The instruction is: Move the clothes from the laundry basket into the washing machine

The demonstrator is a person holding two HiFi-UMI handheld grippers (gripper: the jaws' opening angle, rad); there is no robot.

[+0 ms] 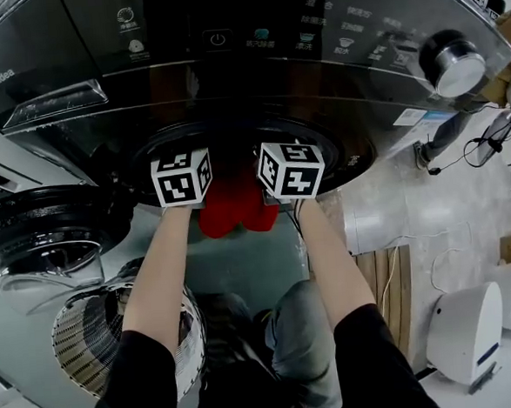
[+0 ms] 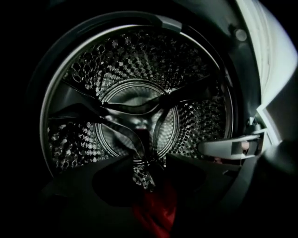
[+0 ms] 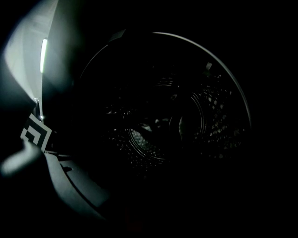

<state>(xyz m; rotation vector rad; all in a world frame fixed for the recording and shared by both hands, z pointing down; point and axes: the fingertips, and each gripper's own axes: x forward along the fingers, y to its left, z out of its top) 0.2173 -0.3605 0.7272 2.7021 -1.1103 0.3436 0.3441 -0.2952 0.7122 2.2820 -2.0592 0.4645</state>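
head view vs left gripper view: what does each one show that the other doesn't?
Head view only: the washer's control panel and knob, the open door at left, the laundry basket and the person's forearms.
Left gripper view only: the inside of the drum, with its dimpled wall and paddles.
Both: the red cloth at the washer's mouth. In the left gripper view it sits low between the parted jaws of the left claw.
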